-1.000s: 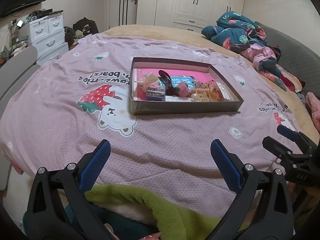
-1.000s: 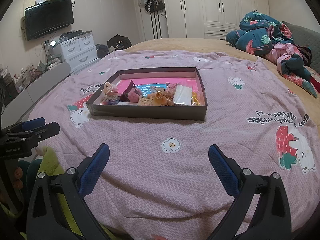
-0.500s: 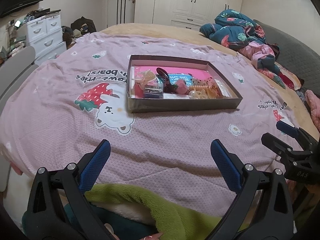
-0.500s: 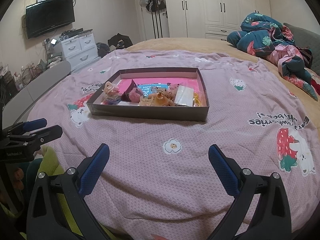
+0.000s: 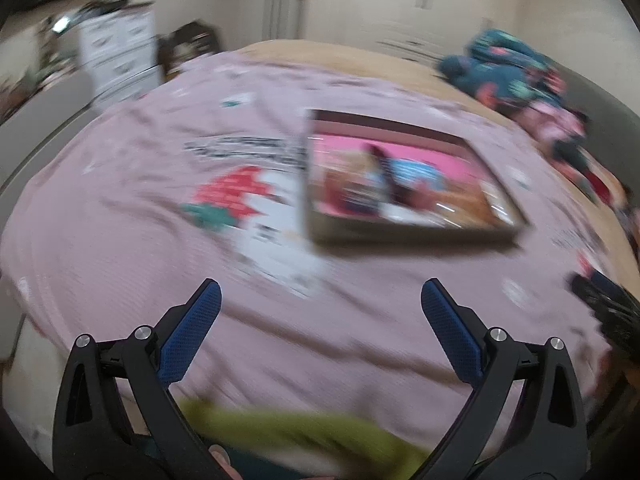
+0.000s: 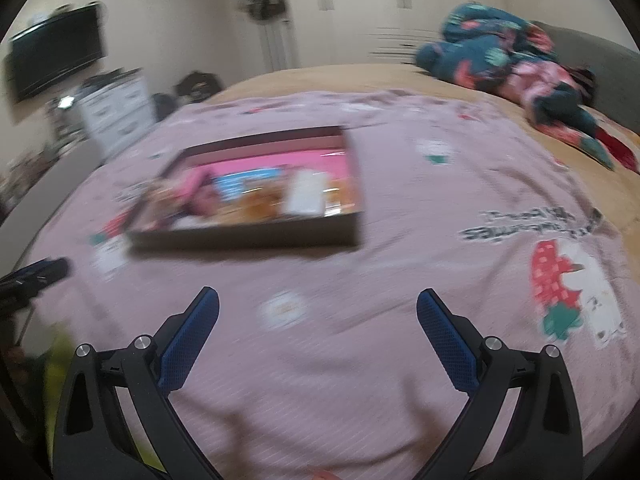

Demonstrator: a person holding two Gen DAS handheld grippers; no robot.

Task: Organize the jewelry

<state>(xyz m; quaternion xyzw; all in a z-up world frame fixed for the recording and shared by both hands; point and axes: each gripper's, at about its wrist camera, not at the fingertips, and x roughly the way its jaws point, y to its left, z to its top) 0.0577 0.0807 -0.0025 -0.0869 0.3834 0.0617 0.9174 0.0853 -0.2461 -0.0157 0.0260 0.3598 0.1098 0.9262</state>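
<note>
A shallow brown box (image 5: 408,234) with a pink floor lies on the pink bedspread (image 5: 120,240), holding a heap of small jewelry and hair pieces that are too blurred to tell apart. It also shows in the right wrist view (image 6: 256,236). My left gripper (image 5: 320,296) is open and empty, well short of the box. My right gripper (image 6: 318,304) is open and empty, also short of the box. Each gripper's tip shows at the edge of the other's view: the right one (image 5: 604,296), the left one (image 6: 36,274). Both views are motion-blurred.
A bundle of dark floral clothes (image 6: 508,60) lies at the far right of the bed. White drawers (image 6: 116,112) and a wall TV (image 6: 56,60) stand at the left, wardrobes behind. A green fleece (image 5: 304,436) lies at the near edge.
Both grippers have moved forward toward the box, which now looks larger and nearer. Both views have become blurred with motion. Both jaws remain open.
</note>
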